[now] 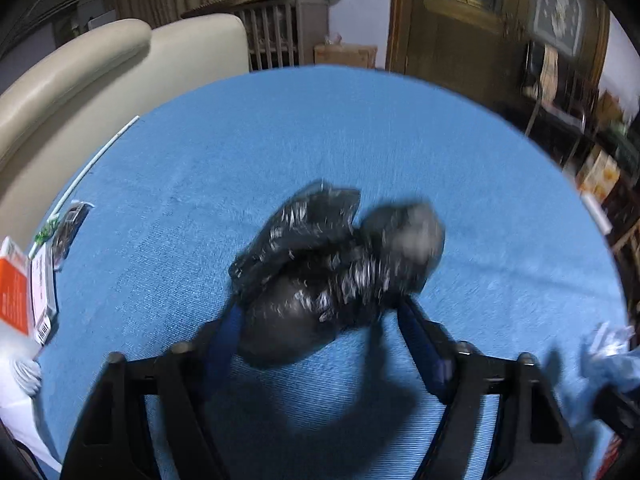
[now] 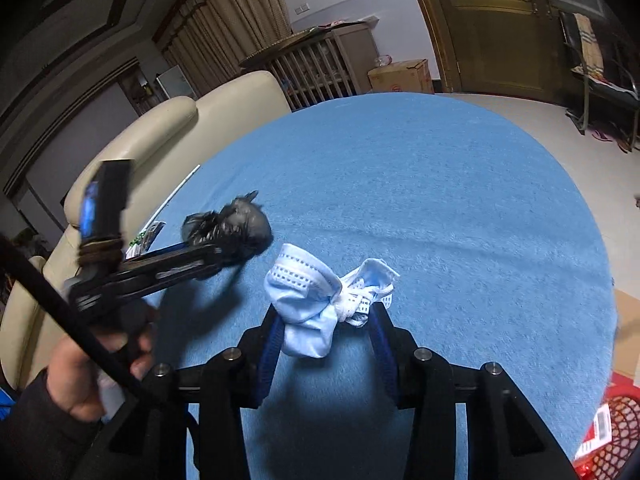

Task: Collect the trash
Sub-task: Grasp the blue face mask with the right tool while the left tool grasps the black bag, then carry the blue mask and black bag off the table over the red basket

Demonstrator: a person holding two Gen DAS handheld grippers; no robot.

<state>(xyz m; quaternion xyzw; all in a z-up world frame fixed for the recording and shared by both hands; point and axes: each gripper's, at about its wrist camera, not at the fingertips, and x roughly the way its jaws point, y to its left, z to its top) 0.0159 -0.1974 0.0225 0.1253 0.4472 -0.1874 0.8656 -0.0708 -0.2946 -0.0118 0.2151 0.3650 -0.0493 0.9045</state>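
Left gripper fingers clamped on crumpled black bag, frame centre, lifted just off blue tabletop. Right gripper fingers closed on wadded blue mask, lower centre, probably pinched at the bunched middle so straps don't trail. Both likely bound for red basket, lower right. Orange box at left edge, print unreadable; barcode only.

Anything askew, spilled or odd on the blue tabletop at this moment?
Nothing spilled or damaged. The crumpled black plastic bag sits in the left claw, and the scrunched blue face mask in the right claw, as trash pickup would have it. Only the boxes and packets crowd the blue table at its left edge.
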